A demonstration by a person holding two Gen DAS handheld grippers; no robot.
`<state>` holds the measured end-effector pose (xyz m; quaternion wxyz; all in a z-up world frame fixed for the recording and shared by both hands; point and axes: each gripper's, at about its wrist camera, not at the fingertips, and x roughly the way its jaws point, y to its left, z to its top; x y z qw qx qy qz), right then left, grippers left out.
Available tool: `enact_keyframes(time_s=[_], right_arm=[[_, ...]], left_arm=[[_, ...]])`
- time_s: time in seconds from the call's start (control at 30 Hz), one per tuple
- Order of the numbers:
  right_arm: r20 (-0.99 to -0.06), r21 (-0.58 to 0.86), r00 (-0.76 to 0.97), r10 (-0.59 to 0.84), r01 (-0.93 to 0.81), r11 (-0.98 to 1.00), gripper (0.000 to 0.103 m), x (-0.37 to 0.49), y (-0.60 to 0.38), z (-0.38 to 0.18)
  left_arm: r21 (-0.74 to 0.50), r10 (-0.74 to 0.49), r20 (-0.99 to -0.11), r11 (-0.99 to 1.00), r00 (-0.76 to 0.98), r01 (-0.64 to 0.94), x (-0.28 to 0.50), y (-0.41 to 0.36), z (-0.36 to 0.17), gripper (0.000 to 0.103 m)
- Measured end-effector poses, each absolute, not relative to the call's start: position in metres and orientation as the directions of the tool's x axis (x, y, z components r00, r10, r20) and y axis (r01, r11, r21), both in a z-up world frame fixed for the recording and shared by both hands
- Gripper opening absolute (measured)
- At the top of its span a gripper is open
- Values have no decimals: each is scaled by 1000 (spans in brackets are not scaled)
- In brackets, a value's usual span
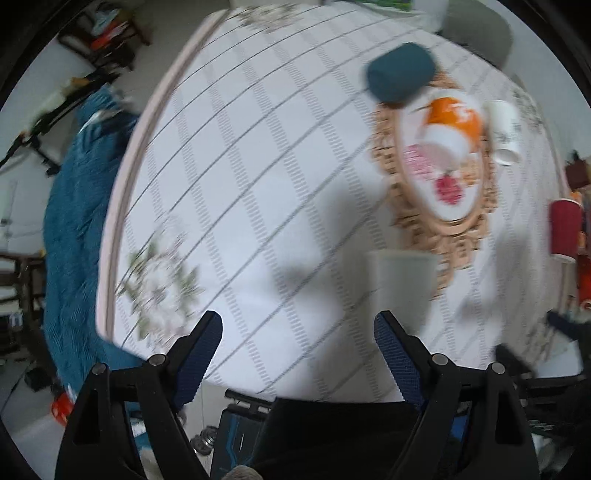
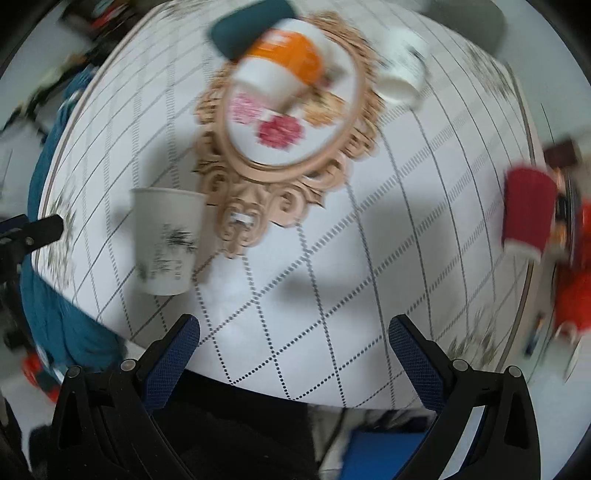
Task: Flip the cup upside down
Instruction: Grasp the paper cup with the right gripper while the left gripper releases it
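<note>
A white paper cup with a dark print stands upright on the round table, wide rim up, left of the ornate tray. In the left wrist view it stands just beyond my right fingertip. My left gripper is open and empty near the table's front edge. My right gripper is open and empty over the front of the table, the cup ahead to its left. Both views are blurred by motion.
An ornate oval tray holds an orange-and-white cup. A teal cup lies behind it, a white cup lies to its right, a red cup stands upside down at the right edge. The table has a checked white cloth.
</note>
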<state>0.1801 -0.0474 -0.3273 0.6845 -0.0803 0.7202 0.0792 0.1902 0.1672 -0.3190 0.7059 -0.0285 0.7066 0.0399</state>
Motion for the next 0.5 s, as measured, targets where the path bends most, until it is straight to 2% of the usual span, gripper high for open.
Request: enact_keyframes(time_s=[0.2,0.5], right_arm=[[-997,-57,-21,-74,-451,891,103,187,11,-316],[-972,-183,47,-230,-764,619,103,184,90,-328]], left_arm=[[15,9,-1000,974,-28,-226,171,211,-339,84],[1,-8,-1000,945,-28,-328,158,242,-359,84]])
